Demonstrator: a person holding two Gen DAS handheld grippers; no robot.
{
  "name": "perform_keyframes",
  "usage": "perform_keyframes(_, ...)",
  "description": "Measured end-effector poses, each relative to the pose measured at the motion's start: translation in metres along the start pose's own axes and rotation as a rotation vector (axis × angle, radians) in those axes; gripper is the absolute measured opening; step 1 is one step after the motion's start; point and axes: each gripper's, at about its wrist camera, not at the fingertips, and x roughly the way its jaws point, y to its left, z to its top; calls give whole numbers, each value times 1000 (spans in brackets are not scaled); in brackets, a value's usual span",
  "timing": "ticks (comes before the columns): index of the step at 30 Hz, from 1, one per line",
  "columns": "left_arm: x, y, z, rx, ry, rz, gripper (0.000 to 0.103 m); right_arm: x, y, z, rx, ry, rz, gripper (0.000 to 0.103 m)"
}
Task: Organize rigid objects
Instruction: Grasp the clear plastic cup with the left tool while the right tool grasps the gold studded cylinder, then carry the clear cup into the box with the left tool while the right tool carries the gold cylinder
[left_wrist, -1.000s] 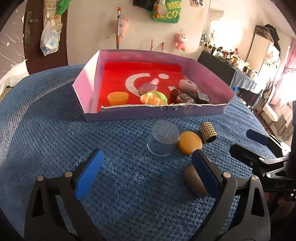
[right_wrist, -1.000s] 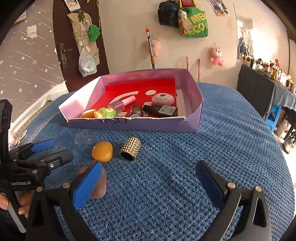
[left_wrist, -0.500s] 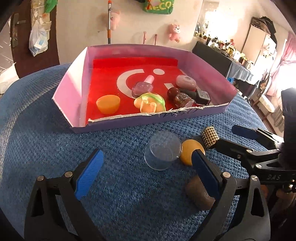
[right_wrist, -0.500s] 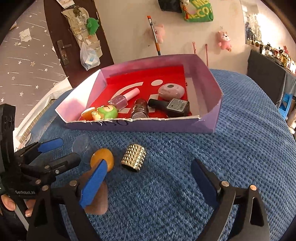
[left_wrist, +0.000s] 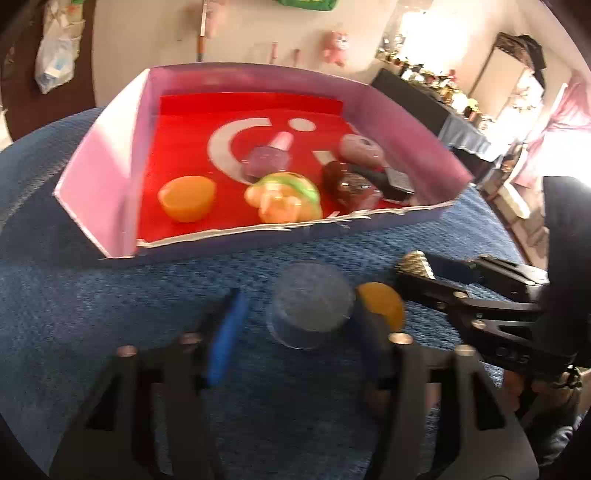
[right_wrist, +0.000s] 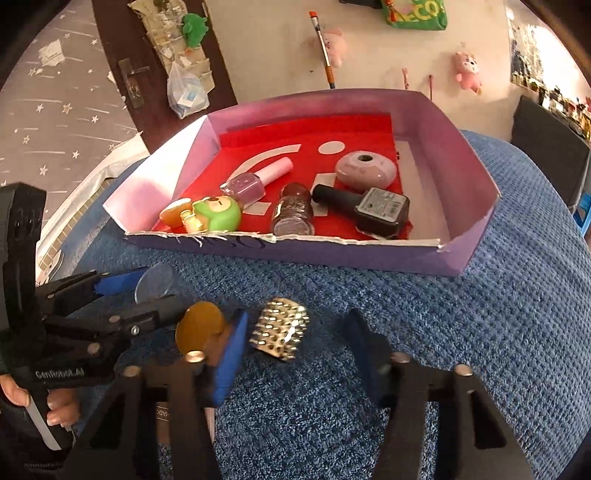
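In the left wrist view, a purple box (left_wrist: 258, 240) with a red floor holds small bottles and toys. Just in front of its near wall, a clear cup (left_wrist: 310, 310) lies on the blue cloth (left_wrist: 92, 314). The left gripper (left_wrist: 295, 328) has just been closing around the cup. Its right pad sits against the cup's rim, while the left pad is blurred beside it. An orange disc (left_wrist: 384, 302) lies just right of the cup, equally near the box. In the right wrist view, a studded gold cylinder (right_wrist: 280, 328) lies in front of the box's near wall. It sits between the pads of the right gripper (right_wrist: 295, 350), whose jaws have just been narrowing, with a gap still left at the right pad.
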Motion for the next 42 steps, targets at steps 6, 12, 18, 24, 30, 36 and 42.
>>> perform_keyframes(6,-7,-8,0,27,-15,-3,38,-5,7,-2,-26,-1,42,29)
perform_keyframes(12,-12,-6,0,21,-26,3,38,-15,7,0,-26,-29,40,27)
perform_keyframes(18,-15,-7,0,25,-35,7,38,-16,6,-1,-21,-31,47,27)
perform_keyframes(24,-20,-8,1,21,-41,-1,38,-18,7,-1,-20,-35,53,27)
perform_keyframes(30,-41,-11,11,43,-86,-12,38,-33,9,6,-19,-79,96,27)
perform_keyframes(36,-53,1,43,29,-117,2,38,-46,9,35,-26,-121,111,27)
perform_keyframes(42,-41,17,86,45,-85,33,38,-35,10,78,-64,-112,115,27)
